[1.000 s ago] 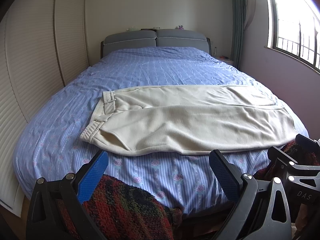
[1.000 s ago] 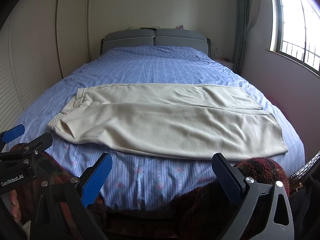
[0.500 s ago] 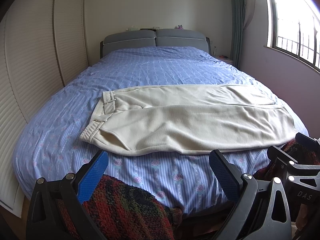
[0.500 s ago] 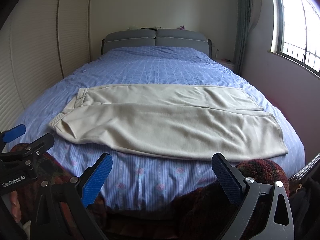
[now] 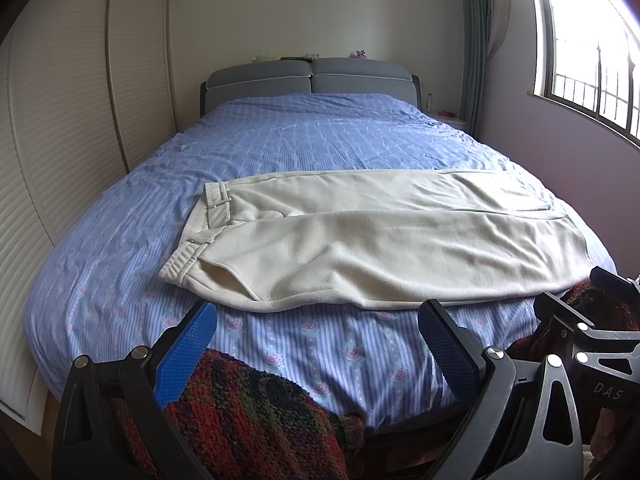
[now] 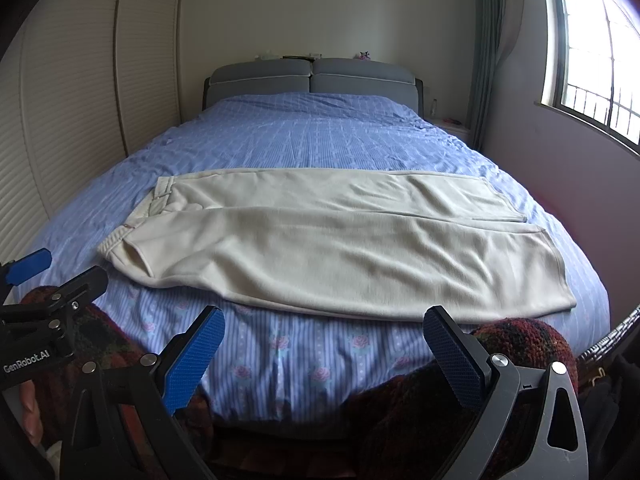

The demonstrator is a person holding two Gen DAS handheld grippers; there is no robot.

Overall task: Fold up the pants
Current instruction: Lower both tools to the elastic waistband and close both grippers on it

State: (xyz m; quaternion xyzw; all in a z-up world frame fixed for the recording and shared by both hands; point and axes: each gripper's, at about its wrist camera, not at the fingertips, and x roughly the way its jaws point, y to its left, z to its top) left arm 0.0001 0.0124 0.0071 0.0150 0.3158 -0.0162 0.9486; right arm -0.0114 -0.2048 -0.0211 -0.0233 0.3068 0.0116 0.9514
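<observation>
The cream pants (image 5: 372, 248) lie spread flat across the foot half of the bed (image 5: 320, 140), crosswise to it, with the waistband (image 5: 200, 224) toward the left side and the leg hems toward the right side, near the window (image 5: 592, 40). The two legs lie side by side, the nearer one overlapping the farther one along a seam. The blue striped bedspread with a rose pattern is under them and hangs down over the foot edge.

The left claw (image 5: 316, 344) hangs at the foot of the bed, short of the pants and touching nothing, its blue-padded fingers (image 5: 186, 354) wide apart. The right claw (image 6: 324, 346) is likewise held off the bed edge with its fingers (image 6: 194, 360) spread wide and nothing between them. Red and dark knitted sleeves (image 5: 256, 420) show beneath both claws. In the left wrist view the right claw's black frame sits at the lower right; in the right wrist view the left claw's frame sits at the lower left
</observation>
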